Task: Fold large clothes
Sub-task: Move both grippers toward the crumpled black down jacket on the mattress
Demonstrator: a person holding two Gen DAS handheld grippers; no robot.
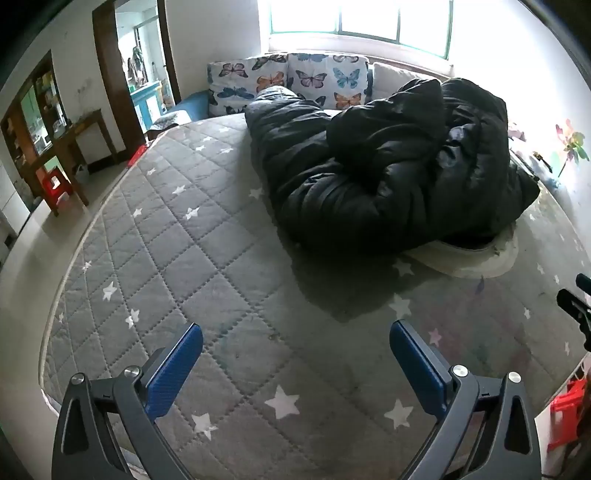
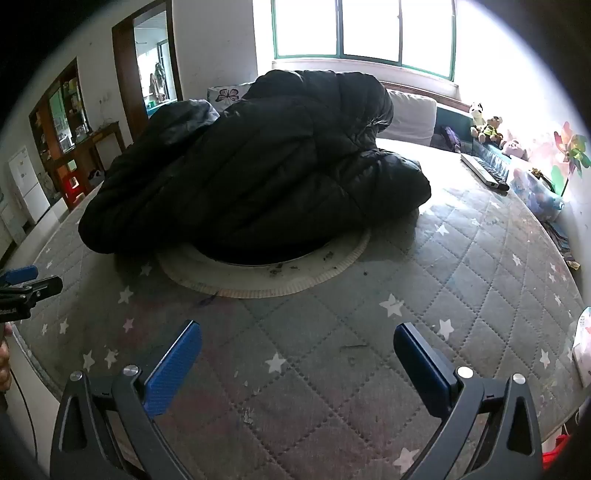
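Left wrist view: my left gripper point(image 1: 295, 341) jaws spread, empty | my right gripper point(image 2: 297, 343) likewise spread, empty | both above quilted mattress point(image 1: 192, 258) | black puffer coat point(image 2: 255, 166) heaped ahead, apart from both, partly over a pale round mat point(image 2: 266, 280).

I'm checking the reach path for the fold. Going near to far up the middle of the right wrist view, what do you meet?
Right gripper, open → bare stretch of star-patterned mattress → pale round mat → crumpled black puffer coat lying on the mat → window.
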